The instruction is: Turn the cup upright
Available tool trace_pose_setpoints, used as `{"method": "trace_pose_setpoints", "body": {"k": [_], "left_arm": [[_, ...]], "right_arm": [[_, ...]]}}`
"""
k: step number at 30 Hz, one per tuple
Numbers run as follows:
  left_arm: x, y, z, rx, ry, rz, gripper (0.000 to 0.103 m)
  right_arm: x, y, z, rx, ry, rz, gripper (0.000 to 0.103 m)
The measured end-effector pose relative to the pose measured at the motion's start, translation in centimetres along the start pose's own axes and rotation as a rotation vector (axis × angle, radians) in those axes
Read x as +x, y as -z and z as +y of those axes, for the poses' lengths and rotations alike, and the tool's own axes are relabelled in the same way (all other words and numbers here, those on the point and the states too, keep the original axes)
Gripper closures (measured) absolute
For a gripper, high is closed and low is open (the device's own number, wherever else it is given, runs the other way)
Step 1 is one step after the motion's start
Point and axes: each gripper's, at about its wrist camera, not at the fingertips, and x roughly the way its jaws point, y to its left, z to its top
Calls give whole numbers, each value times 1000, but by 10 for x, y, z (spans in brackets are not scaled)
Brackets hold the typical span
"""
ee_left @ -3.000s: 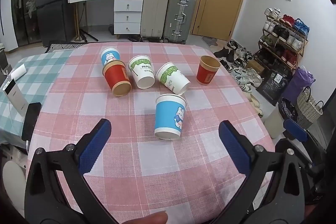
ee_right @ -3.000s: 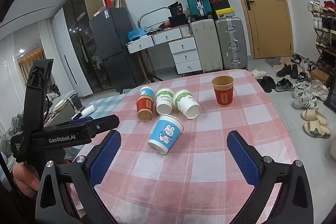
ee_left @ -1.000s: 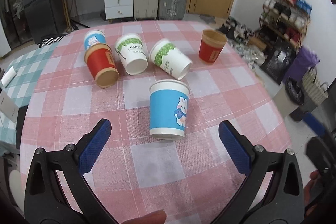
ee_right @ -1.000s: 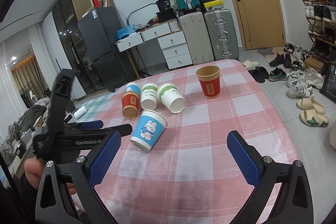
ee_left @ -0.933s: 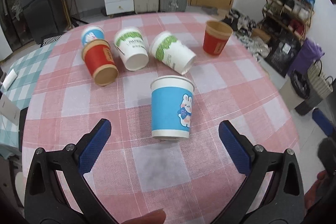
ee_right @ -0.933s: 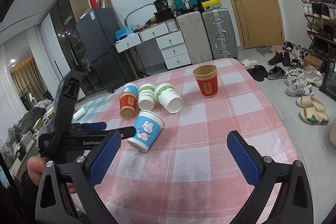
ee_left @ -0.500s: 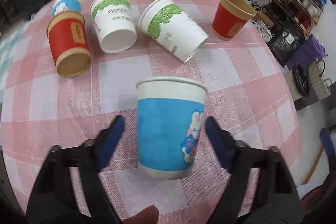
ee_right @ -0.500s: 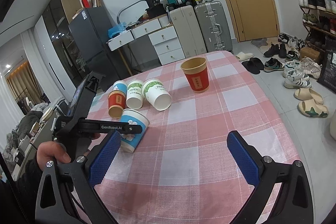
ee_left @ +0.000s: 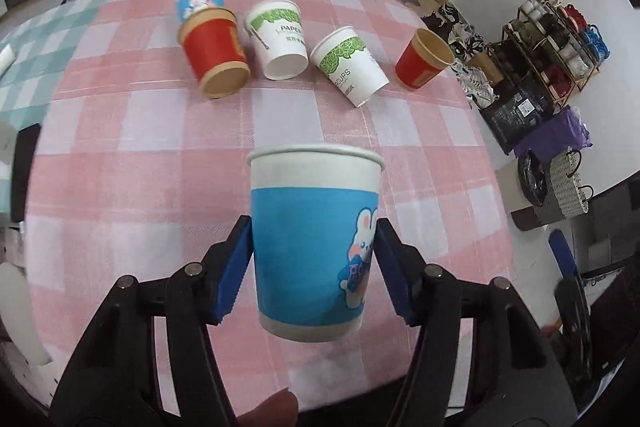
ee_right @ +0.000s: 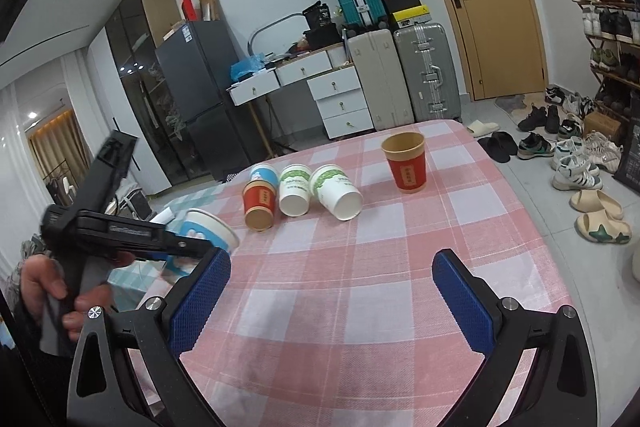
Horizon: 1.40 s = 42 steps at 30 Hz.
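The blue paper cup with a rabbit print [ee_left: 314, 251] was lying on its side on the pink checked tablecloth [ee_left: 140, 163] a moment ago; now your left gripper [ee_left: 314, 267] has closed its ribbed blue pads on the cup's tapered wall and lifted it clear of the cloth. That looks like the grasp done, with the turning and setting down left. Thin paper dents easily, so squeeze lightly. Your right gripper [ee_right: 326, 297] hangs with its jaws wide apart, holding nothing. Beyond lie four toppled paper cups [ee_left: 280, 35] and one upright red paper cup [ee_left: 424, 65].
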Motion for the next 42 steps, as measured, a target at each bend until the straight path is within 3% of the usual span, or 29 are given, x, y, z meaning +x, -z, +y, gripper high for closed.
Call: {"method": "trace_pose_setpoints", "body": {"k": [5, 9, 15, 23, 26, 29, 35, 39, 42], "left_arm": [[-52, 40, 14, -4, 54, 12, 45], [-77, 80, 28, -7, 26, -1, 44], [-54, 116, 49, -43, 14, 72, 44], [-7, 119, 62, -52, -40, 131, 44], [4, 115, 61, -42, -83, 141, 39], [6, 112, 61, -30, -91, 131, 21], [-13, 103, 66, -35, -105, 58, 19], [-55, 103, 52, 32, -161, -102, 18], [-85, 106, 42, 77, -198, -219, 4]], "right_arm": [[-13, 6, 21, -30, -12, -5, 0], [-20, 14, 33, -42, -20, -9, 0], [-17, 29, 42, -52, -36, 34, 0], [-3, 38, 41, -46, -29, 78, 0], [4, 39, 40, -45, -30, 103, 0], [10, 40, 41, -55, -30, 114, 0], [19, 44, 42, -44, -41, 138, 0], [24, 48, 49, -42, -66, 162, 0], [24, 49, 56, -36, -93, 164, 0]]}}
